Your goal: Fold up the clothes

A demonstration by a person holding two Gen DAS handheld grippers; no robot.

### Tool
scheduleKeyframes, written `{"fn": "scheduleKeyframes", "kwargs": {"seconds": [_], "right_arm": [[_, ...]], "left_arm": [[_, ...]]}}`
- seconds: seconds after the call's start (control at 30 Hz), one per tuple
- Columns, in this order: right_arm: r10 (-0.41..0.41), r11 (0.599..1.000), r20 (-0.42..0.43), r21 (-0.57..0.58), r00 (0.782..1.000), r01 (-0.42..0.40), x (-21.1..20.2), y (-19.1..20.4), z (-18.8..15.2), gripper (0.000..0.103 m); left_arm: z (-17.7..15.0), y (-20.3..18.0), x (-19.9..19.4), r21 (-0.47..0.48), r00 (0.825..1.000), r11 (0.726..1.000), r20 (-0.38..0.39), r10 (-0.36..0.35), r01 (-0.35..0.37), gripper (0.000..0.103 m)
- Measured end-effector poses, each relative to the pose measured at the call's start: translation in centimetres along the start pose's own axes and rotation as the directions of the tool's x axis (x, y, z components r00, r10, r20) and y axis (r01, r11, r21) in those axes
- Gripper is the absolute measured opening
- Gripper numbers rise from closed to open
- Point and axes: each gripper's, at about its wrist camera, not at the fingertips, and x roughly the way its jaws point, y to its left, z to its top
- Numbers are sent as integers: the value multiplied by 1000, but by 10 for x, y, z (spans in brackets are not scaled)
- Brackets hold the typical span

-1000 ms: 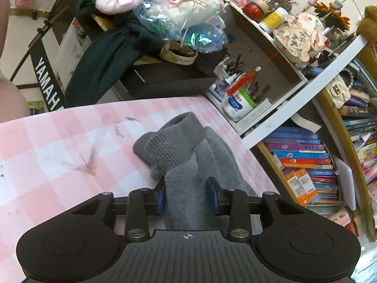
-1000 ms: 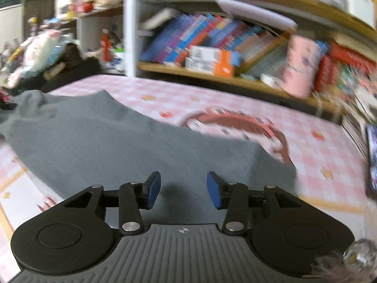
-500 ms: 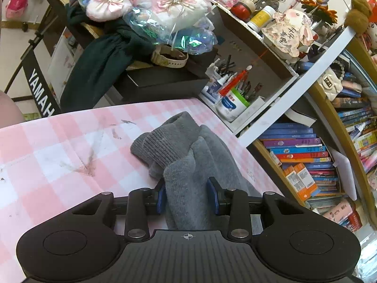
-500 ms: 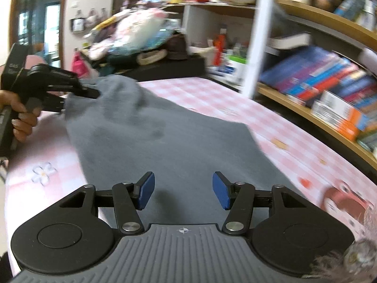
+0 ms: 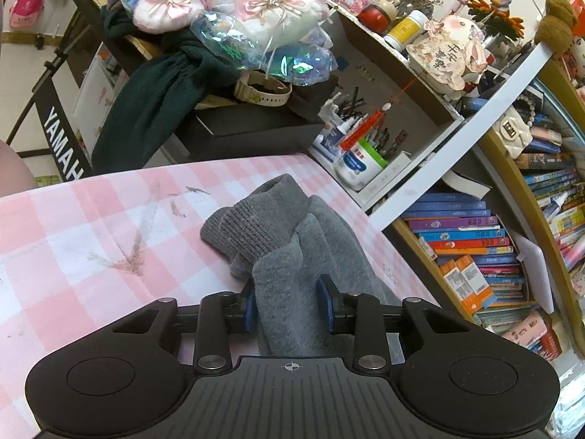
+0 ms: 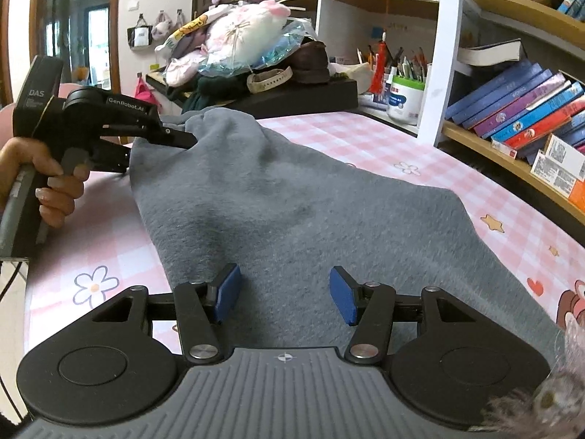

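Both wrist cameras closely overlook one gray garment point(image 5: 292, 256).

The grey garment point(image 6: 299, 201) runs under the right gripper point(image 6: 285, 294) body, so its near hem is hidden below the jaws. In the left wrist view, the left gripper point(image 5: 287, 301) body covers the fleece behind the jaws (the fold's underside too). Book spines point(image 5: 464, 234) right of the jaws are too small to read.
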Motion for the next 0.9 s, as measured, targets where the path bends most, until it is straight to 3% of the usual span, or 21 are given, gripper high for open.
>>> {"fn": "scheduleKeyframes", "kwargs": {"seconds": [0.1, 0.17, 0.3, 0.43, 0.6, 0.9], "right_arm": [[-4, 1000, 7, 1, 1000, 4, -2, 1, -2, 52], [-8, 1000, 12, -2, 1000, 8, -3, 3, -2, 52], [-9, 1000, 25, -11, 1000, 9, -4, 6, -2, 51], [17, 1000, 63, 10, 998, -18, -13, 1, 1, 58], [20, 998, 125, 62, 992, -28, -41, -17, -2, 64], [-79, 959, 171, 281, 982, 28, -99, -83, -36, 66]], "left_arm": [[1, -3, -3, -2, 1000, 1000, 15, -15, 15, 14], [2, -12, -10, 27, 999, 999, 42, -32, 31, 13], [6, -42, -27, 132, 993, 989, 90, -78, 65, 13], [5, -84, -45, 293, 984, 953, 131, -122, 79, 13], [-6, -135, -58, 489, 978, 871, 158, -135, 41, 13], [-46, -201, -62, 730, 982, 683, 145, -123, -22, 13]]}}
